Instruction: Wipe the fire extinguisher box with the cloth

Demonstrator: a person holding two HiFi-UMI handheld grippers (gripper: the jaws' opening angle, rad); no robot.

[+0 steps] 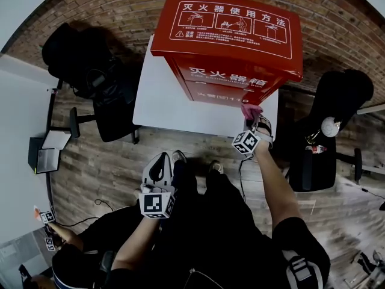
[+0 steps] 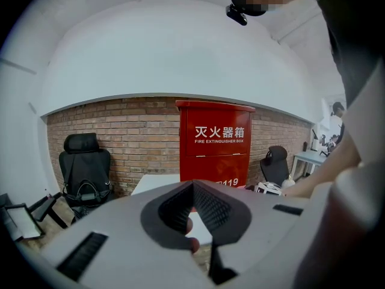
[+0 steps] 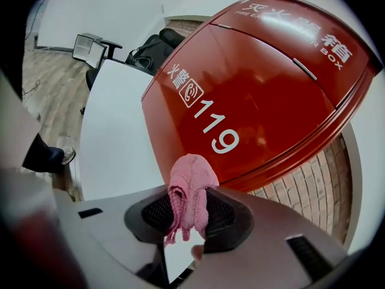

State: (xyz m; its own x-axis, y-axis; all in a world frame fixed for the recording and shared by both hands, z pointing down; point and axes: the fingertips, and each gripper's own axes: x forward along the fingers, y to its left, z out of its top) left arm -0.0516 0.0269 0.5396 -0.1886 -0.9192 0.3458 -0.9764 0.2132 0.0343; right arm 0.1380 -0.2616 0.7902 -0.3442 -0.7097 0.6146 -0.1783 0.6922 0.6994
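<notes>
In the head view, the red fire extinguisher box (image 1: 231, 41) stands on the white table (image 1: 162, 101), and your right gripper (image 1: 252, 118) has the pink cloth (image 1: 251, 109) up by the box's lower front corner. Your left gripper (image 1: 159, 168) hangs low near your legs, well apart from it. In the left gripper view, your jaws are pinched together on nothing, with the box straight ahead. In the right gripper view, your jaws are clamped on the bunched cloth, which pokes out just below the white 119 on the box's front.
</notes>
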